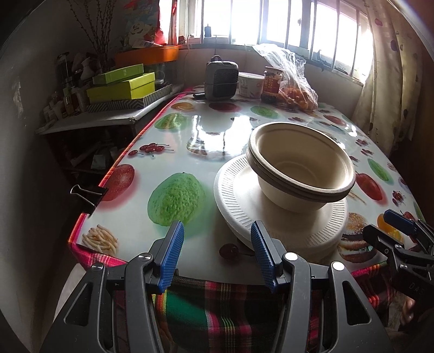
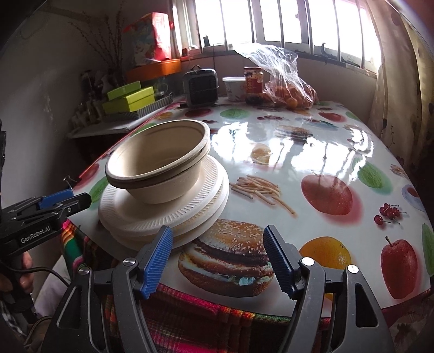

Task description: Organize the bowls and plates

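Nested bowls (image 1: 301,168) atop stacked plates (image 1: 244,201); top bowl empty.

Two fisheye views, each from a camera mounted on a hand-held tool, looking forward and downward along its blue-padded tongs.

The left wrist view sits close above the near edge of the counter (image 1: 190,127), facing the barred window (image 1: 271,21) at the far end. Its own left tongs (image 1: 217,255) fill the bottom; the stacked bowls (image 1: 301,168) lie just ahead, right of centre.

The right wrist view looks from further right, equally near, with the right tongs (image 2: 218,260) at the bottom and the bowls to the left.

Both views share the bowls, plates (image 1: 244,198), counter and window, and each catches the other tool at its edge.
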Demonstrator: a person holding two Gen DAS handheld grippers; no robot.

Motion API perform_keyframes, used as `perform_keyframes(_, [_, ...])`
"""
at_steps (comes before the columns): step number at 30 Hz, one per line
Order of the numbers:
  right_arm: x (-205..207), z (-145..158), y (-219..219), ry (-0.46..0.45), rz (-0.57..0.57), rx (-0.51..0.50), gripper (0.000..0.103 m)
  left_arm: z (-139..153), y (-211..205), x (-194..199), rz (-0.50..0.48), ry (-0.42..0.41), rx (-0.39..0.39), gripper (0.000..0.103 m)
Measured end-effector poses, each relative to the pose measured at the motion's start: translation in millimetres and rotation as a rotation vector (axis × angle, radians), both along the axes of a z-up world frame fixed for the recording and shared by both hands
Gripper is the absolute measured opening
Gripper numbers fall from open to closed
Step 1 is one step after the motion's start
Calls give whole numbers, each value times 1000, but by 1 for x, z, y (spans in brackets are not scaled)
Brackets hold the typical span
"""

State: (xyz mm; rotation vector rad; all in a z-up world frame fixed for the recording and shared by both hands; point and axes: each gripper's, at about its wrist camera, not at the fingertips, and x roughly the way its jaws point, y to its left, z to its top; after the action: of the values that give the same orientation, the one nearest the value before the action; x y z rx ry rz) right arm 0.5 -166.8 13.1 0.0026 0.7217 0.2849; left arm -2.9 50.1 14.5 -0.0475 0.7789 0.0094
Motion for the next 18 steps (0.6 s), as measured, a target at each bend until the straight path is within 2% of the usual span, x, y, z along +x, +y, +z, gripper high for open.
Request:
perform_keyframes(4, [-4, 0, 5, 4, -1, -2, 84, 1, -3, -5, 13, -5, 12, 52])
perform_keyframes(14, [-12, -5, 11, 21, -15, 2, 84, 2, -10, -13, 17, -10, 27, 52])
perform_keyframes(18, [-16, -5, 14, 18, -11, -1, 84, 1, -10, -15, 4, -1, 3, 52])
